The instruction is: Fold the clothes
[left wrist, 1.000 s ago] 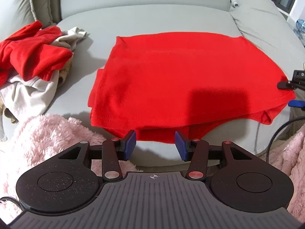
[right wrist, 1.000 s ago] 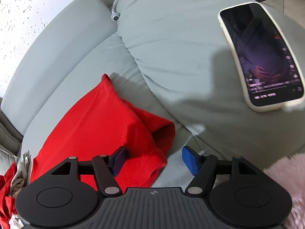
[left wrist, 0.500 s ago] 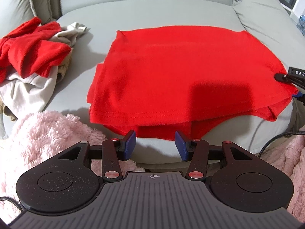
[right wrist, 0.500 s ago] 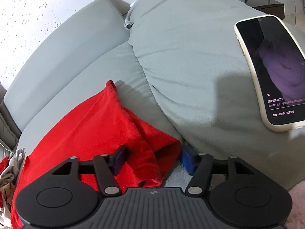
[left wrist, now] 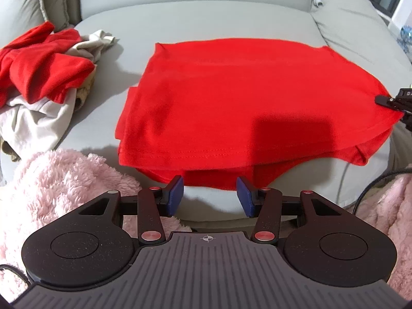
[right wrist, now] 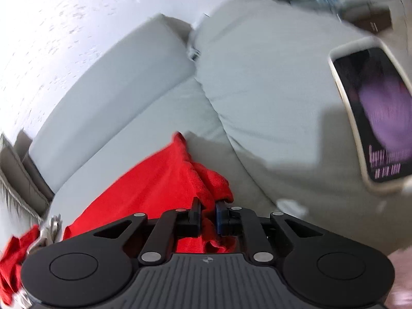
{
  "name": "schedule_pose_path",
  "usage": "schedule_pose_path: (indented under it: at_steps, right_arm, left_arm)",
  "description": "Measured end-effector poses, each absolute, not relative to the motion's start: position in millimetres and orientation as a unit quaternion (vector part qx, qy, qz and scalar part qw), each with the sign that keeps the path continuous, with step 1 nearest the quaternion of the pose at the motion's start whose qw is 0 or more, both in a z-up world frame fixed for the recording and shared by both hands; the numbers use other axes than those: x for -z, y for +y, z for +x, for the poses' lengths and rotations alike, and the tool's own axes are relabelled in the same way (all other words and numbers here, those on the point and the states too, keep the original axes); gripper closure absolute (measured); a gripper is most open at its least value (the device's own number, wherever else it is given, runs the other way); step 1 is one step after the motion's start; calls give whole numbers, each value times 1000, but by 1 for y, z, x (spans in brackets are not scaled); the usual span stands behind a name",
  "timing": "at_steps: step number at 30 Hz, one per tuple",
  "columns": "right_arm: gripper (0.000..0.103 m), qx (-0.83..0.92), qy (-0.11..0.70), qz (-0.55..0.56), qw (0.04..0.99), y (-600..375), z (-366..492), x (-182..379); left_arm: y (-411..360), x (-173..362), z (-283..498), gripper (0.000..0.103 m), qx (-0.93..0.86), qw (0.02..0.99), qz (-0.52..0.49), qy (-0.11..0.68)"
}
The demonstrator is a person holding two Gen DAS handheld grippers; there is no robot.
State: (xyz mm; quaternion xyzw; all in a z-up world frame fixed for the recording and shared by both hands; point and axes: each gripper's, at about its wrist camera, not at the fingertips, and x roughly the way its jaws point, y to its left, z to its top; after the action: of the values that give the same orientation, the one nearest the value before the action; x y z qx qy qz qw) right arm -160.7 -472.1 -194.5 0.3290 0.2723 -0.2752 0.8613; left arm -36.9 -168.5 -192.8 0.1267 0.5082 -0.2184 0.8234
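Observation:
A red shirt (left wrist: 244, 97) lies flat, partly folded, on the grey sofa seat (left wrist: 195, 18). My left gripper (left wrist: 209, 194) is open and empty, hovering just in front of the shirt's near hem. My right gripper (right wrist: 208, 215) is shut on the shirt's right edge (right wrist: 167, 180), with red cloth bunched between the blue pads. The right gripper's tip also shows in the left wrist view (left wrist: 394, 100) at the shirt's right side.
A pile of red and beige clothes (left wrist: 43, 77) lies at the left of the seat. A pink fluffy blanket (left wrist: 56, 180) covers the near edge. A phone (right wrist: 370, 113) rests on the sofa armrest (right wrist: 270, 77). A black cable (left wrist: 373, 182) hangs at right.
My right gripper has moved onto the shirt's right edge and closed on it. My left gripper has stayed open and crept closer to the near hem.

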Motion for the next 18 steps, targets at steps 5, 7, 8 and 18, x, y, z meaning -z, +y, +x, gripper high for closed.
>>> schedule_pose_path:
  at_steps: [5,7,8,18]
  right_arm:
    - [92,276,316,119,900,-413,-120,147]
    - [92,267,323,62,906,-388,-105,136]
    - [92,260,326,41,908,-375,-98,131]
    - [92,143,326,-89,930,-239,-39,116]
  left_arm:
    - [-156,176,-35,51,204,848,96,480]
    - [-146,165,-30,51,189,861,75,466]
    - [-139,158,-25,51,175,869,63,458]
    - [-59,148,31,51,95,896,-26,432]
